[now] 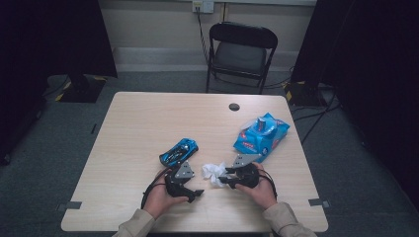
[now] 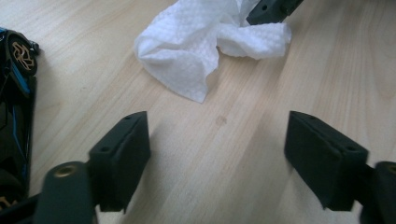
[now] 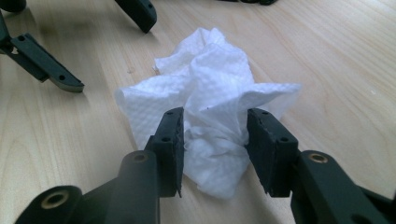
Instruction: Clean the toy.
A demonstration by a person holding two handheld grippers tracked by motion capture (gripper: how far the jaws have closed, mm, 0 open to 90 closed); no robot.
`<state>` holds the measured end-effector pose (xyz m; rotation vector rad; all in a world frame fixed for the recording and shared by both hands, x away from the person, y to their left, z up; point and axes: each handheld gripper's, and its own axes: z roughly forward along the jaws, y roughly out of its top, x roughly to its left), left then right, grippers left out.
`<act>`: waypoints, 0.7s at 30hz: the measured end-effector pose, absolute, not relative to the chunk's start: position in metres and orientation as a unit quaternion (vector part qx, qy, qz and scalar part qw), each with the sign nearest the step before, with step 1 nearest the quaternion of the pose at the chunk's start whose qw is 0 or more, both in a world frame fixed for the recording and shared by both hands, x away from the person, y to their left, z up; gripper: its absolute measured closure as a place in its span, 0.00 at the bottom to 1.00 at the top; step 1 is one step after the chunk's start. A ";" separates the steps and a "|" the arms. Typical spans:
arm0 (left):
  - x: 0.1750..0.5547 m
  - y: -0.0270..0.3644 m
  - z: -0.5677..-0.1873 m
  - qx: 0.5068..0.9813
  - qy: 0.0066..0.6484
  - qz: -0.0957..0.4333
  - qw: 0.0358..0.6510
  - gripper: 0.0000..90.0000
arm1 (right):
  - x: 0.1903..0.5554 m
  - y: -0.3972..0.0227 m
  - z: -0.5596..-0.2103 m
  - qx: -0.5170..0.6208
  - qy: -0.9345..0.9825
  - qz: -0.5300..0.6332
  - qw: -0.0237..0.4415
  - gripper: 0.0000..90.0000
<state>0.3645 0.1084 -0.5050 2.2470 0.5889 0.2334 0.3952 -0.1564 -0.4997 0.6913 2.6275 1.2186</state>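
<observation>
Tissue (image 3: 212, 121) pinched between right gripper (image 3: 212, 144) pads.

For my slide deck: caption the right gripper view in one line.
Right gripper clamps a crumpled white paper towel on the wooden table, left gripper open beyond.

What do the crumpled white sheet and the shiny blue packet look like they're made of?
Crumpled white sheet: likely paper towel or a wipe, matte, with dimpled embossing and soft folds. Shiny blue packet: probably plastic film, glossy, with crinkles catching light.
</observation>
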 end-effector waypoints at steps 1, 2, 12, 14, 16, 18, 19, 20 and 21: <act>0.364 0.108 -0.505 0.883 0.236 0.091 0.394 0.19 | 0.395 -0.156 -0.500 0.230 0.880 0.408 0.082 0.64; 0.365 0.108 -0.505 0.885 0.234 0.092 0.391 0.18 | 0.395 -0.156 -0.500 0.232 0.879 0.408 0.082 0.64; 0.365 0.106 -0.506 0.883 0.248 0.099 0.386 0.13 | 0.396 -0.157 -0.501 0.232 0.878 0.411 0.081 0.64; 0.365 0.105 -0.506 0.882 0.259 0.102 0.380 0.07 | 0.396 -0.157 -0.501 0.229 0.879 0.410 0.083 0.64; 0.365 0.105 -0.506 0.882 0.260 0.103 0.379 0.07 | 0.396 -0.157 -0.501 0.229 0.879 0.410 0.082 0.64; 0.364 0.105 -0.506 0.882 0.260 0.105 0.378 0.08 | 0.396 -0.157 -0.502 0.231 0.878 0.411 0.081 0.65; 0.364 0.105 -0.505 0.879 0.266 0.105 0.383 0.09 | 0.396 -0.157 -0.502 0.231 0.878 0.412 0.080 0.65; 0.364 0.106 -0.505 0.877 0.268 0.107 0.386 0.12 | 0.396 -0.157 -0.502 0.230 0.878 0.412 0.081 0.65; 0.364 0.106 -0.505 0.877 0.268 0.107 0.386 0.15 | 0.396 -0.157 -0.502 0.230 0.878 0.412 0.081 0.65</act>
